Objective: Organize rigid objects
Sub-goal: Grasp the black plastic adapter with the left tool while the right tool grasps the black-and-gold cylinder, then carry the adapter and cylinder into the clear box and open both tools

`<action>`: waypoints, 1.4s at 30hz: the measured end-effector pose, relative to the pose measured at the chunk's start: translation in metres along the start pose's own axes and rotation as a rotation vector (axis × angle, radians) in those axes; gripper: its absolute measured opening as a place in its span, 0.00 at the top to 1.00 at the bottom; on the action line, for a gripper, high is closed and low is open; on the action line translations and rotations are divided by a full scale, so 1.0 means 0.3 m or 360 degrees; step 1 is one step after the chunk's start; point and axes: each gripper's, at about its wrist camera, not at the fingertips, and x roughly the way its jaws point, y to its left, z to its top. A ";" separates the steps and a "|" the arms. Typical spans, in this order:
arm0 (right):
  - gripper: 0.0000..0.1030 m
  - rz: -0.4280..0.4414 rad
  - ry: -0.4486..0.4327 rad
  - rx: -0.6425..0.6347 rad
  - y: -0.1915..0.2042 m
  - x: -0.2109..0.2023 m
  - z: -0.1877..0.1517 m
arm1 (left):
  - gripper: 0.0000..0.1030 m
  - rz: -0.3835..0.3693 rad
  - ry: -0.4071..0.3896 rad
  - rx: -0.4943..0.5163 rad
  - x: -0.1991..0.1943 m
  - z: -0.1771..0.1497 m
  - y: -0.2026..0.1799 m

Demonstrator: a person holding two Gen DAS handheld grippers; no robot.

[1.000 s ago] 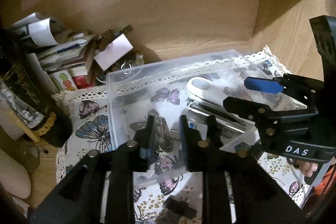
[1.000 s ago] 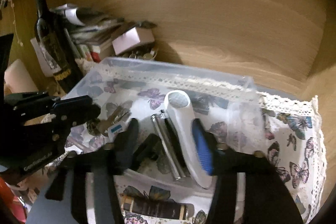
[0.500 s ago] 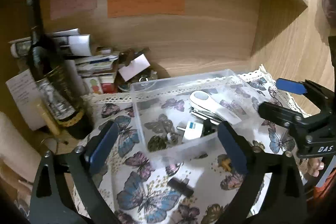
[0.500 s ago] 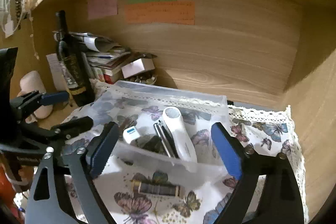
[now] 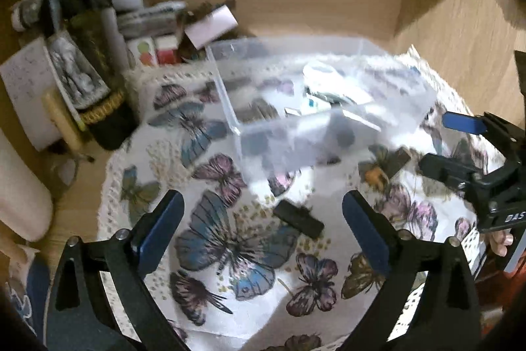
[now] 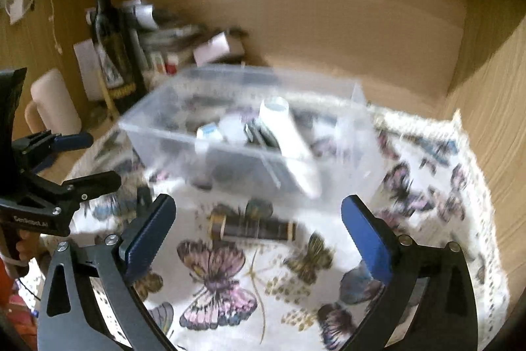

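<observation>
A clear plastic box [image 5: 230, 107] [image 6: 157, 134] stands on a butterfly-print cloth [image 5: 230, 252] and holds a white oblong device [image 6: 289, 140], a small white adapter [image 6: 208, 134] and dark metal items. My left gripper [image 5: 261, 221] is open and empty, pulled back in front of the box; a small black flat piece [image 5: 298, 218] lies on the cloth between its fingers. My right gripper [image 6: 258, 227] is open and empty; a dark cylinder with gold ends [image 6: 253, 227] lies on the cloth between its fingers. Each gripper shows in the other's view, the right [image 5: 460, 150] and the left [image 6: 75, 157].
A dark wine bottle [image 6: 111, 48] and a pile of papers and small boxes [image 5: 148, 22] stand at the back left. Wooden shelf walls [image 6: 361, 32] close the back and right side. A pale rounded object [image 5: 19, 189] is at the left.
Both grippers have opened and pulled back out of the box, toward the front of the cloth. The left gripper's small item stays in the box. Both views are blurred from motion.
</observation>
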 end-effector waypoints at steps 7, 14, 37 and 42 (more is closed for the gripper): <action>0.02 -0.0008 0.0206 -0.0050 0.019 0.127 -0.024 | 0.25 -0.0053 0.0108 0.0093 0.069 -0.023 -0.046; 0.04 0.0010 0.0341 -0.0024 0.013 0.212 -0.022 | 0.56 -0.0081 0.0172 0.0129 0.127 -0.029 -0.066; 0.22 -0.0029 -0.0104 -0.0016 -0.006 -0.087 0.077 | 0.59 -0.0073 -0.0173 0.0003 -0.100 0.044 -0.021; 0.22 -0.0045 -0.0255 0.0005 -0.016 -0.154 0.142 | 0.59 -0.0065 -0.0298 -0.0021 -0.151 0.103 -0.019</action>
